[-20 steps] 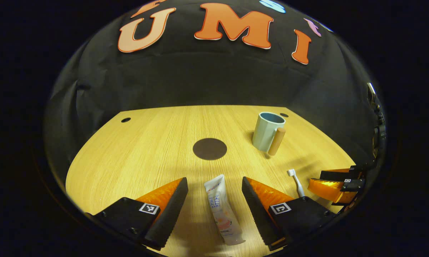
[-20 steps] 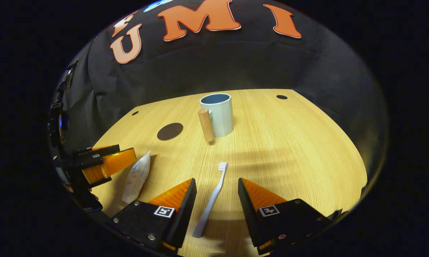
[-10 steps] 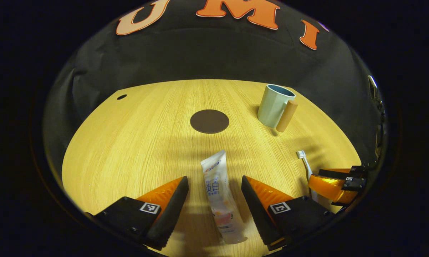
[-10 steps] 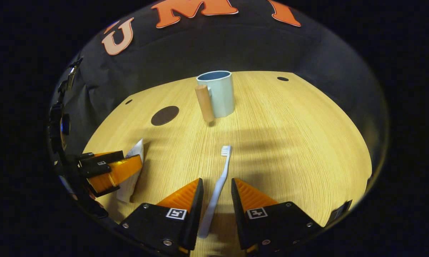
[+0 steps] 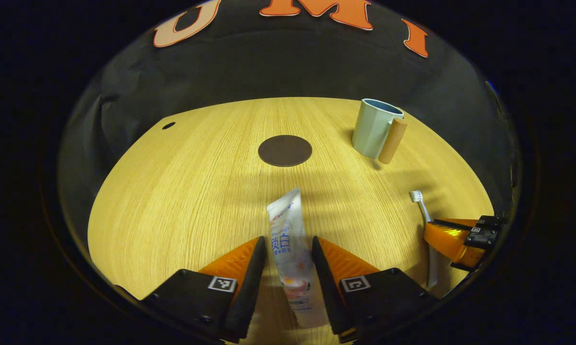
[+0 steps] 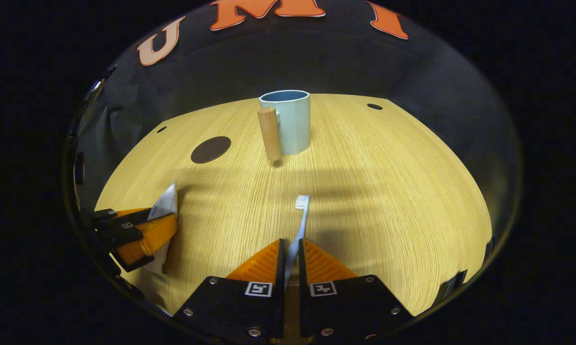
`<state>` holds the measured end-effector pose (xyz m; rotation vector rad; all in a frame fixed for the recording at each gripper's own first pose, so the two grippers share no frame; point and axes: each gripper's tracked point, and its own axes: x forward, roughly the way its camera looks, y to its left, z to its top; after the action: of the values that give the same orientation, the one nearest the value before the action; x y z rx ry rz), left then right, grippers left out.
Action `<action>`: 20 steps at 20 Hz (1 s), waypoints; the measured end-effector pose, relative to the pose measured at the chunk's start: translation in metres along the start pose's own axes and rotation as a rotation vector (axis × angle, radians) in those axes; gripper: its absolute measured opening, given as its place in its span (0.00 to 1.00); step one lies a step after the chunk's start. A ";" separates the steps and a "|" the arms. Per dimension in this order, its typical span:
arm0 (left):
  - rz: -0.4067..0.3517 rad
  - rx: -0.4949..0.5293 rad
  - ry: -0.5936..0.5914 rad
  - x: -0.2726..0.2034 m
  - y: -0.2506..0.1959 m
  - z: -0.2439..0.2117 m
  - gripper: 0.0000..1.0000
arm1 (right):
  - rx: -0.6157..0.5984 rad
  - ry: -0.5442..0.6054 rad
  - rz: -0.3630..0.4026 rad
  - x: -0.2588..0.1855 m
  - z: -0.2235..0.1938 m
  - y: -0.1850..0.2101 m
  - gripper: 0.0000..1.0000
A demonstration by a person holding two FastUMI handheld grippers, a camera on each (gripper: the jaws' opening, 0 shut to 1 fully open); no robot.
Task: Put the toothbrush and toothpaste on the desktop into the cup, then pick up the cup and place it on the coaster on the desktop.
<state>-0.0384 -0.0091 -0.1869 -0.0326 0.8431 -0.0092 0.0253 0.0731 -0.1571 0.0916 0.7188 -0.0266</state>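
Left gripper [image 5: 288,249]: low over the desk [image 5: 182,191], fingers straddling the toothpaste [image 5: 290,249], one on each side of the tube and very close to it; contact on both sides not clear, so grip state cannot be told. Tube flat on the wood, crimped end pointing away toward the coaster [image 5: 285,150], cap end near the bottom between the finger bases. Same gripper seen at the left edge of the right gripper view [image 6: 139,235], with the tube's white end [image 6: 165,208] sticking up past it.

Right gripper [image 6: 291,254]: clamped on the toothbrush [image 6: 299,220], both fingers pressed against the handle with barely a slit between them. Bristle head forward of the fingertips, pointing toward the cup [image 6: 290,122]; brush low on the desk [image 6: 388,191]. Same gripper seen at the right edge of the left gripper view [image 5: 460,237], with the brush head [image 5: 419,203] poking out beyond it.

Farther out: cup upright, pale blue, with a wooden peg handle, standing at the far part of the desk, well apart from both grippers [image 5: 374,127]. Dark round coaster flat on the wood, bare, to the cup's left and apart from it [image 6: 211,149]. Small dark holes near the desk's far edge [image 6: 375,106]. Black cloth wall behind [image 5: 268,62].
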 end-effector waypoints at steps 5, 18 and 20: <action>-0.034 -0.033 -0.017 0.006 -0.007 0.004 0.22 | 0.028 0.000 0.055 -0.003 0.000 0.006 0.05; -0.118 -0.079 -0.068 -0.005 -0.007 0.013 0.14 | 0.041 -0.270 0.183 -0.060 0.093 0.026 0.04; -0.134 -0.087 -0.081 -0.013 -0.007 0.018 0.15 | 0.041 -0.335 0.222 -0.071 0.112 0.030 0.04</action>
<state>-0.0339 -0.0154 -0.1653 -0.1706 0.7589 -0.0967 0.0475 0.0923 -0.0245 0.2009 0.3700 0.1524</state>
